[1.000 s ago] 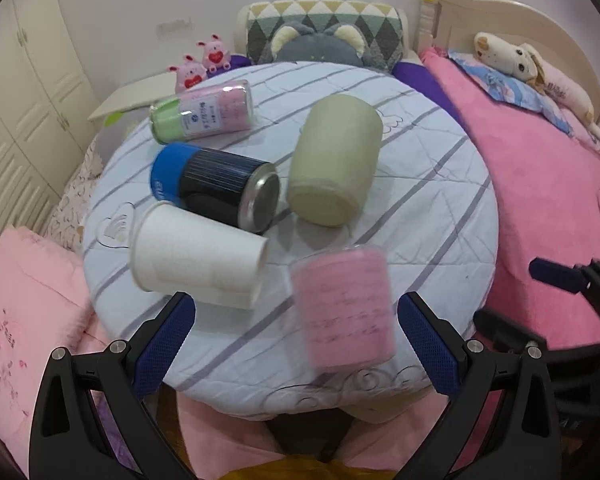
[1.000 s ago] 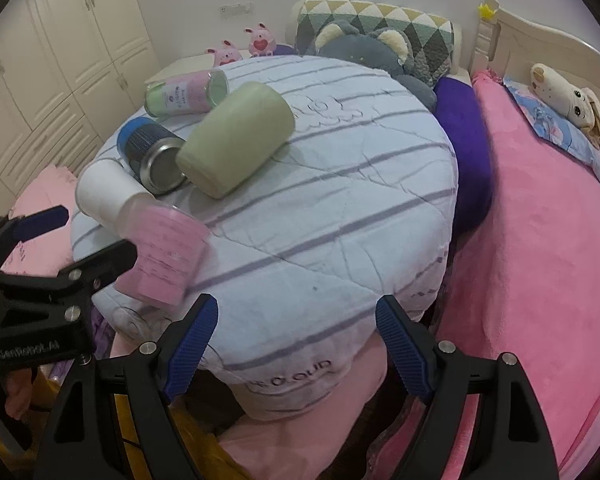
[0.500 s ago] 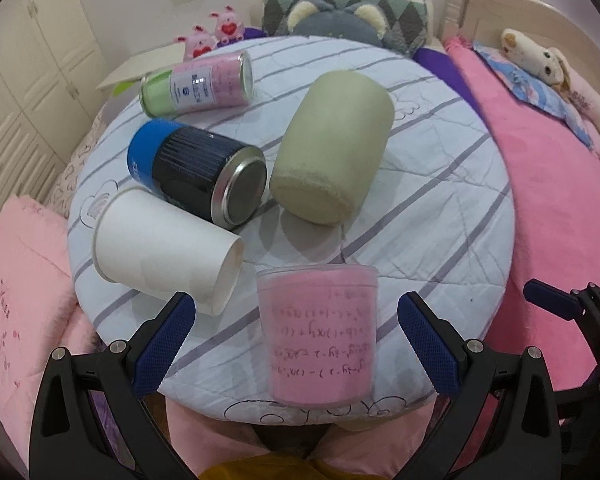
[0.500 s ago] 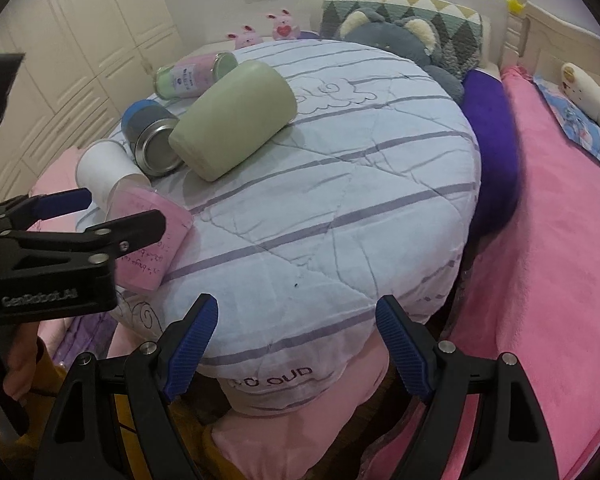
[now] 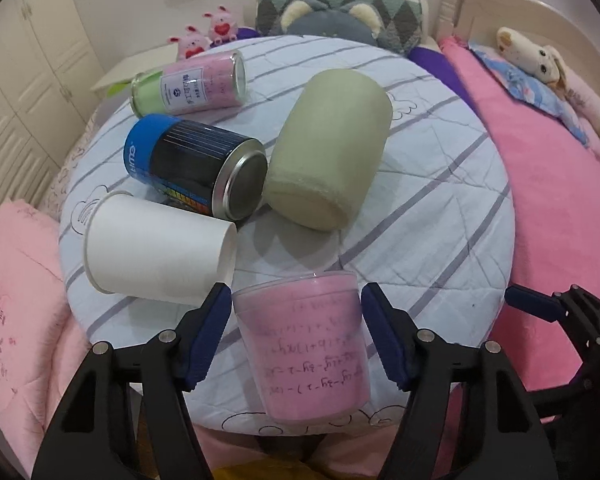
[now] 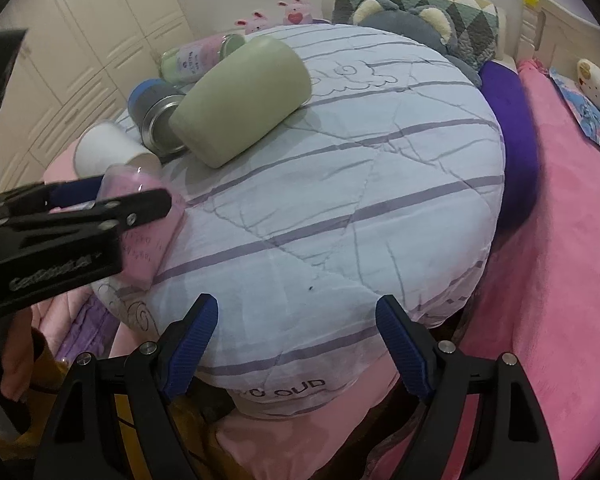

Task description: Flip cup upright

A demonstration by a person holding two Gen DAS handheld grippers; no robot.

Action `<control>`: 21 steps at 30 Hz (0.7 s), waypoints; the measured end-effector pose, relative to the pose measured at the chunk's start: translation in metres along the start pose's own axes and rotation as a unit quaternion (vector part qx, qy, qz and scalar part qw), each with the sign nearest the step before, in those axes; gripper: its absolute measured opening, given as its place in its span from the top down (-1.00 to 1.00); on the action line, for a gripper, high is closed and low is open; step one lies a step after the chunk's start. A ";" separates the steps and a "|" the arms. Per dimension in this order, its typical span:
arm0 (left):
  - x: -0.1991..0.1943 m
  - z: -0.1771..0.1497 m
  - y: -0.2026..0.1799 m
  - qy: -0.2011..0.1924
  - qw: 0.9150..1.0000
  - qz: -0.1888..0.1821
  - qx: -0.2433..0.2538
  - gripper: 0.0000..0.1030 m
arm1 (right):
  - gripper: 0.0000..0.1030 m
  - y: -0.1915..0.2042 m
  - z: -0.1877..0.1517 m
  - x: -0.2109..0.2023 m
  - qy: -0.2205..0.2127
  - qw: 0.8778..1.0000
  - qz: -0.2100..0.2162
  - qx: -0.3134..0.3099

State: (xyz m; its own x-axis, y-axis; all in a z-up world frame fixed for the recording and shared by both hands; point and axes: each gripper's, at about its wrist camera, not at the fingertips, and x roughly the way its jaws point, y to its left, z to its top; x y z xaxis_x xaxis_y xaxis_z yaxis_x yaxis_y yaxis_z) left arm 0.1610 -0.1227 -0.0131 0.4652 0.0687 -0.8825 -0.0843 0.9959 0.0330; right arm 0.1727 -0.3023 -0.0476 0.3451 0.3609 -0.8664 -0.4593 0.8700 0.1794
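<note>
A pink cup [image 5: 304,340] with a clear outer wall and dark writing lies on its side at the near edge of the round striped cushion [image 5: 440,216], its mouth pointing away from me. My left gripper [image 5: 296,336] straddles it, its blue pads close on both sides of the cup; contact is unclear. In the right wrist view the cup [image 6: 148,240] is partly hidden behind the left gripper [image 6: 112,200]. My right gripper [image 6: 296,344] is open and empty at the cushion's near edge.
On the cushion lie a white paper cup [image 5: 160,252], a blue-black metal can [image 5: 196,168], an olive cup [image 5: 328,160] and a pink-green can [image 5: 188,84]. Pink bedding [image 5: 560,200], plush toys and a patterned pillow [image 5: 340,4] surround it.
The left gripper has moved forward around the pink cup and narrowed its jaws. The cup, blurred and moving a second ago, now lies still. The right gripper has shifted slightly closer.
</note>
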 end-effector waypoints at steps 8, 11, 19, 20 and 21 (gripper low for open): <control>0.005 -0.002 -0.001 0.019 1.000 0.001 0.002 -0.38 | -0.60 0.000 0.003 0.000 -0.003 1.000 0.001 0.006; 0.019 -0.001 0.003 0.052 0.999 -0.013 -0.010 -0.39 | -0.60 0.001 0.003 0.003 0.002 1.000 0.003 0.005; 0.012 0.000 0.004 0.033 0.999 -0.016 -0.013 -0.32 | -0.60 0.001 0.004 0.007 0.009 1.000 0.001 0.003; 0.008 0.001 0.004 0.025 0.999 -0.018 -0.009 -0.32 | -0.60 0.001 0.005 0.007 0.009 1.000 0.000 0.004; 0.004 0.001 0.003 0.019 1.000 -0.018 -0.006 -0.32 | -0.61 0.000 0.006 0.007 0.010 1.000 -0.001 0.005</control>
State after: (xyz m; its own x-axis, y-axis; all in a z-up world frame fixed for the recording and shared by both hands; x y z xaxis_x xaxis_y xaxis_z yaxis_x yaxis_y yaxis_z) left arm 0.1635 -0.1193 -0.0165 0.4344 0.0298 -0.9002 -0.0793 0.9968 -0.0053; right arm 0.1798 -0.2976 -0.0515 0.3297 0.3529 -0.8757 -0.4505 0.8739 0.1825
